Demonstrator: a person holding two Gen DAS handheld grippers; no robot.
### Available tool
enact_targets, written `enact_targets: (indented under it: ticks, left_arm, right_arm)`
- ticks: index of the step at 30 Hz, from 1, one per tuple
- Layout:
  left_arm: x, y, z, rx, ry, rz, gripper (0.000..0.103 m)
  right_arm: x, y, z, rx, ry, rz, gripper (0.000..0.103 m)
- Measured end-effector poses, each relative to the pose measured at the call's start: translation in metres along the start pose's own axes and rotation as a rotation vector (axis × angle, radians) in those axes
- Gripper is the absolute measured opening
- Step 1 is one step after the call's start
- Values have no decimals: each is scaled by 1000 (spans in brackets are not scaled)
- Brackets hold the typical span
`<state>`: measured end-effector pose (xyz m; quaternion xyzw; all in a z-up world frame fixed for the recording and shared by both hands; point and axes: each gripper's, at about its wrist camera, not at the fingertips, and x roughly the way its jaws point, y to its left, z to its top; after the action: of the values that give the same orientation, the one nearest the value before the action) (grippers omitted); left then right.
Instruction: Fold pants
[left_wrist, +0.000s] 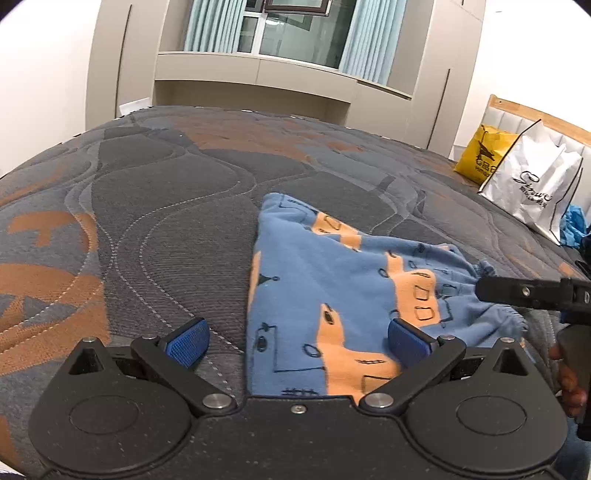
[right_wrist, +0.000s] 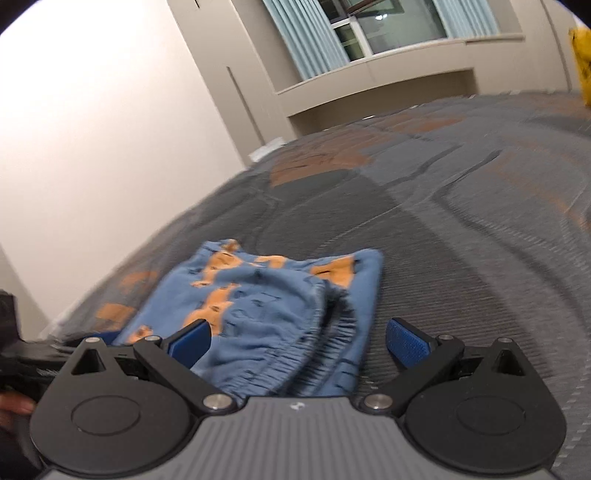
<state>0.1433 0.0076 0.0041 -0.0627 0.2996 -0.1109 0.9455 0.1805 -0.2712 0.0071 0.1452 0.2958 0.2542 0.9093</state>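
Note:
Small blue pants with orange patches (left_wrist: 332, 280) lie folded in a compact bundle on the bed. My left gripper (left_wrist: 298, 341) is open and empty, with the pants' near left edge between its blue pads. In the right wrist view the pants (right_wrist: 266, 295) show their elastic waistband toward me. My right gripper (right_wrist: 298, 341) is open and empty, its jaws either side of the waistband end. The right gripper (left_wrist: 535, 295) also shows in the left wrist view at the pants' right edge. The left gripper (right_wrist: 37, 354) shows at the far left of the right wrist view.
The bed (left_wrist: 166, 206) has a grey and orange quilted cover. A white shopping bag (left_wrist: 532, 184) and a yellow bag (left_wrist: 484, 155) stand against the headboard at the right. Beige wardrobes and a curtained window (left_wrist: 291, 33) lie beyond the bed.

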Motion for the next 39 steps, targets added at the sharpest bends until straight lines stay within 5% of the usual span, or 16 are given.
enact_targets:
  ticks: [7, 10, 12, 14, 21, 25, 39]
  left_arm:
    - [1, 0, 2, -23, 2, -39, 102]
    - [-1, 2, 3, -45, -5, -51, 102]
    - [-3, 4, 4, -57, -14, -56, 92]
    - [-4, 6, 4, -76, -15, -65, 84]
    - [-5, 18, 5, -160, -24, -39, 42]
    - [-6, 23, 9, -197, -44, -54, 21]
    - [29, 11, 75, -94, -169, -35, 18]
  right_arm:
    - [3, -14, 5, 115, -44, 44, 97]
    - [1, -15, 4, 119, -50, 9, 72]
    - [2, -16, 2, 138, -56, -14, 52]
    - [2, -21, 1, 160, -59, -26, 43]
    - [-1, -20, -2, 153, -67, -28, 25]
    - [-4, -10, -1, 101, -90, -54, 20]
    - [17, 13, 60, -54, -191, -97, 16]
